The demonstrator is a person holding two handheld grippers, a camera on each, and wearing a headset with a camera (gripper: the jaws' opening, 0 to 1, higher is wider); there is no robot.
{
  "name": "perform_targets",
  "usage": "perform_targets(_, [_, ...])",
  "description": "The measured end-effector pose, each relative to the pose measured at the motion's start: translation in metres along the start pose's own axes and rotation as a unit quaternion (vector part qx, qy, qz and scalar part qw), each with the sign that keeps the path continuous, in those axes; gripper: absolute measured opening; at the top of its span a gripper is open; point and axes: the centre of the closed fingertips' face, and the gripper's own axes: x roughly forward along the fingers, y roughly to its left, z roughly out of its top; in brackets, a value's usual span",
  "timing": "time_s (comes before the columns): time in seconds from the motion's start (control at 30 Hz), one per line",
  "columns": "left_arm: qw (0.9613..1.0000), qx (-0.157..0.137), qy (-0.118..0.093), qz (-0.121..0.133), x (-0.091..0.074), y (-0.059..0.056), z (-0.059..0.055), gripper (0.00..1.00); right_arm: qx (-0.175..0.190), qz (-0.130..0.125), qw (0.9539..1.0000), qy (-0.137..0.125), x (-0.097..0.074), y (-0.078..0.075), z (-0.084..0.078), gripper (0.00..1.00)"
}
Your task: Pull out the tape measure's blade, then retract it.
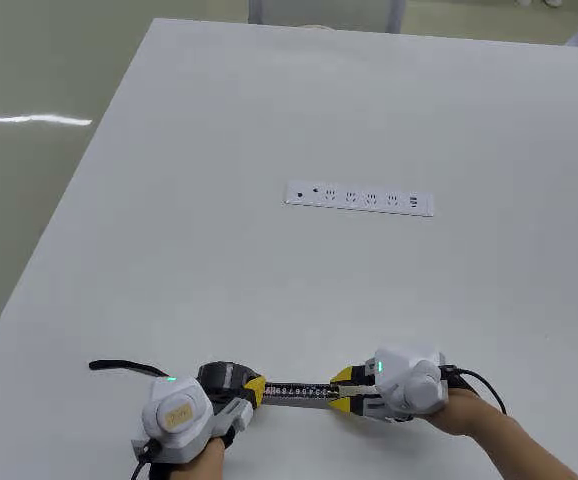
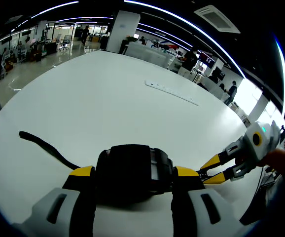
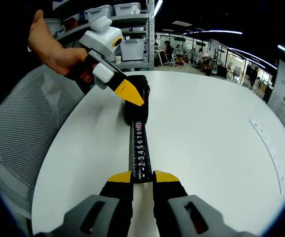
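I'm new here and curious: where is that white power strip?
In the head view, the power strip lies midway up the table, well beyond the tape measure.

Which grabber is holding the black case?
The left gripper: its jaws clamp the case, while the right gripper pinches the blade at its end.

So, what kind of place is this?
Probably an open-plan office or lab: a large white table with a white power strip, metal shelves holding grey plastic storage bins, and long ceiling strip lights.
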Motion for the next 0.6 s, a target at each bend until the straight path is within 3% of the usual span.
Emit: perform_targets(0.6, [1.0, 0.001, 0.0, -0.001, 0.0, -0.001, 0.0, 0.59, 0.002, 0.003, 1.0, -0.004, 0.013, 0.001, 0.01, 0.13])
